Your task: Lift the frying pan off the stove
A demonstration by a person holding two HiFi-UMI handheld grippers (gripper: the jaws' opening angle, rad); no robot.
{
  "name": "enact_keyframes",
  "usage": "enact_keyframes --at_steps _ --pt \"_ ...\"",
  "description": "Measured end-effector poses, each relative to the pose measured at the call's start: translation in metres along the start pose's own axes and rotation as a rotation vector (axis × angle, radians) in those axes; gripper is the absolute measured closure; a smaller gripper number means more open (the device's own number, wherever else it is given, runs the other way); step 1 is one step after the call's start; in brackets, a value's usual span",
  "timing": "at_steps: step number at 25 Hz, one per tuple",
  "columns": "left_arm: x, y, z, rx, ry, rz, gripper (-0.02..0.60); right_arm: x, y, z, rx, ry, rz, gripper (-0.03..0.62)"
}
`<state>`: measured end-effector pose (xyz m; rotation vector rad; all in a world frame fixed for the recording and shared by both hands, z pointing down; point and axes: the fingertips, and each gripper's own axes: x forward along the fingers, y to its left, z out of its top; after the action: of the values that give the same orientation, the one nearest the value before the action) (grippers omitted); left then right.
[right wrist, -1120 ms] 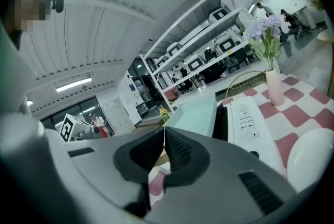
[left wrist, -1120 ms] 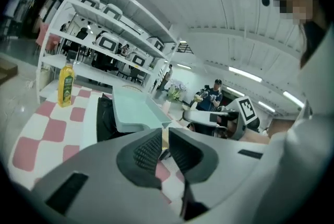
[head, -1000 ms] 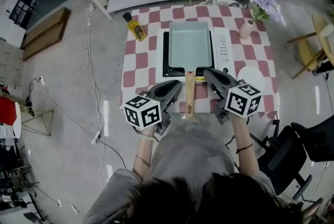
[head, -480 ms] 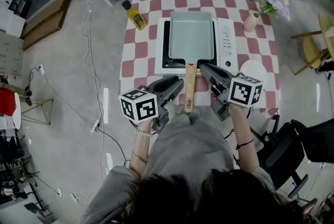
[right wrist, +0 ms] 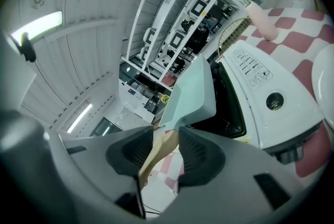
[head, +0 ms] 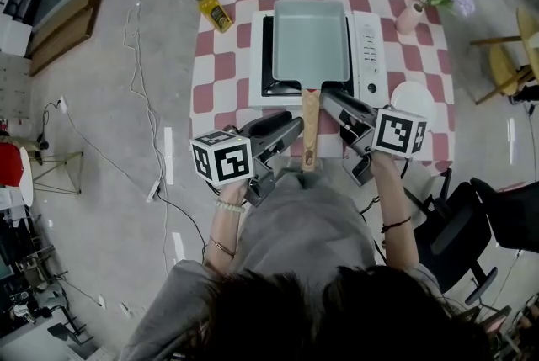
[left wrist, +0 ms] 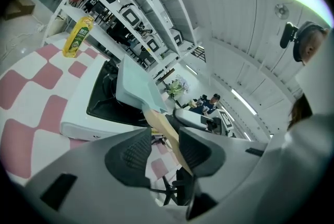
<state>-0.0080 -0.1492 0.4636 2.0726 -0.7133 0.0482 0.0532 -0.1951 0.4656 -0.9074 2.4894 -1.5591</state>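
A pale green rectangular frying pan [head: 310,39] sits on the white stove [head: 371,56], its wooden handle [head: 310,128] pointing toward me. My left gripper [head: 292,129] is just left of the handle and my right gripper [head: 328,101] just right of it, near the stove's front edge. Both sets of jaws are opening, and their pads press on nothing. In the left gripper view the pan [left wrist: 136,87] and handle [left wrist: 166,126] show through the gap of the left gripper [left wrist: 164,140]. The right gripper view shows the pan [right wrist: 194,95] and handle [right wrist: 155,154] past the right gripper [right wrist: 166,145].
The stove stands on a red-and-white checked tablecloth [head: 217,65]. A yellow oil bottle [head: 211,7] is at the back left, a pink vase of purple flowers [head: 414,14] at the back right, a white plate [head: 411,97] beside the stove. A black chair [head: 497,225] stands to my right.
Both grippers have gone from shut to parted jaws. They have edged forward and now flank the pan's handle more closely. The pan has not moved.
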Motion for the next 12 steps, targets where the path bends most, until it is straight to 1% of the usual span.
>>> enact_keyframes --at_steps 6,8,10,12 --pt "0.007 -0.005 -0.006 -0.044 0.033 -0.042 0.393 0.002 -0.005 -0.006 0.1 0.011 -0.004 0.403" --pt "0.009 -0.006 -0.01 -0.062 0.047 -0.054 0.379 0.005 -0.004 -0.006 0.111 0.014 0.019 0.392" --pt "0.011 -0.008 -0.012 -0.087 0.054 -0.07 0.367 0.007 -0.007 -0.007 0.108 0.026 0.018 0.377" --pt "0.013 -0.009 -0.015 -0.1 0.067 -0.081 0.36 0.012 -0.005 -0.008 0.119 0.029 0.043 0.368"
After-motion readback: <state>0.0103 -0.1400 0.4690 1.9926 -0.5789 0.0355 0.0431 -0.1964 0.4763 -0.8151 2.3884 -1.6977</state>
